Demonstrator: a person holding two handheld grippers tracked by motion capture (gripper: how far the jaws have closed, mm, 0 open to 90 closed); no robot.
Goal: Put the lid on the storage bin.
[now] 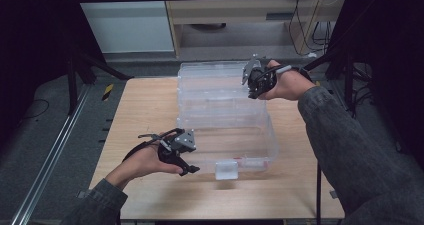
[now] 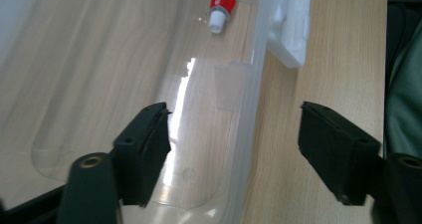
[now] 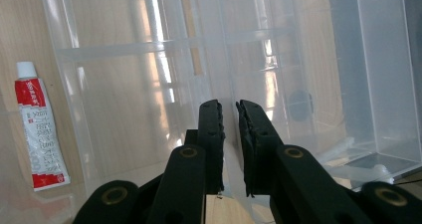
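Nearest on the table (image 1: 150, 195): left gripper (image 1: 192, 169) at the front wall of the clear box (image 1: 250, 140), jaws apart and astride that wall without pressing it; white latch (image 1: 226, 170) just beside. Inside the box: a red-and-white tube (image 2: 222, 4) lying flat near the front wall, seen in both gripper views, barely a streak from above. Farther back: hinged lid (image 1: 210, 82) lying open behind the box. Farthest: right gripper (image 3: 228, 115) at the lid's far edge, jaws nearly together, pinching the thin clear rim.
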